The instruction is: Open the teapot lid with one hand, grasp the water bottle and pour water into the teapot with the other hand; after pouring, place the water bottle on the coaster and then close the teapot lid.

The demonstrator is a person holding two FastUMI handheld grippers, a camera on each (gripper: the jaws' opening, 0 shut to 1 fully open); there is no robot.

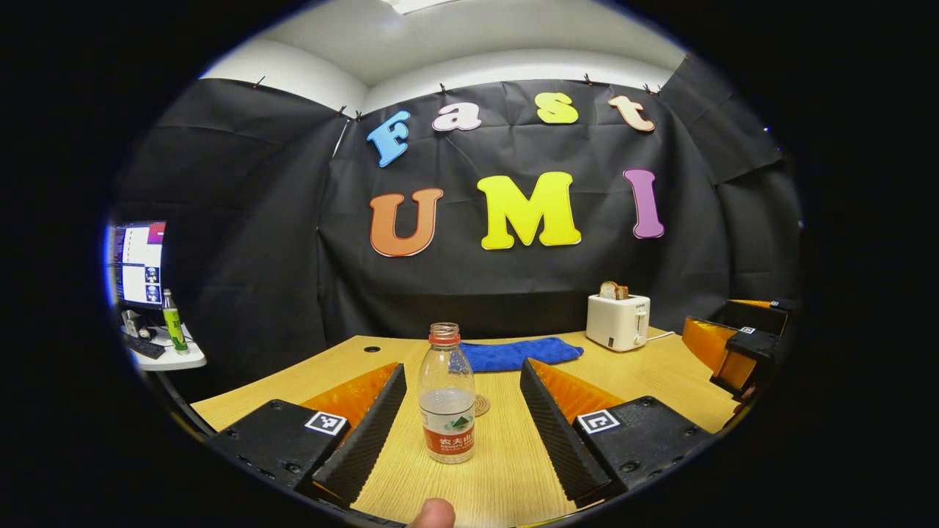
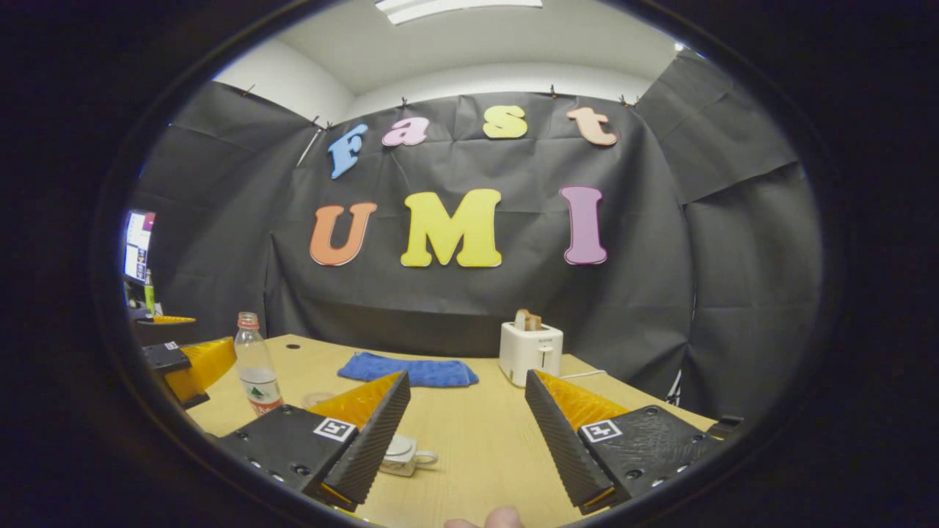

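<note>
Start of task, nothing grasped. Left gripper [image 1: 455, 429] jaws spread either side of the bottle [image 1: 447, 400] (uncapped, upright on worktop [image 1: 645, 374]), not touching. Right gripper [image 2: 462, 440] jaws spread; teapot [image 2: 402, 453] partly hidden behind its left finger. Next: right lifts lid, left closes on bottle.

Teapot [image 2: 406, 453] half behind the right gripper's finger — coaster [image 1: 480, 405] (mostly) behind the water bottle [image 1: 447, 400]

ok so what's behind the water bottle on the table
In the left gripper view, a round coaster lies just behind the bottle, partly covered by it. Farther back is a blue cloth. How much coaster the bottle hides cannot be told.
</note>
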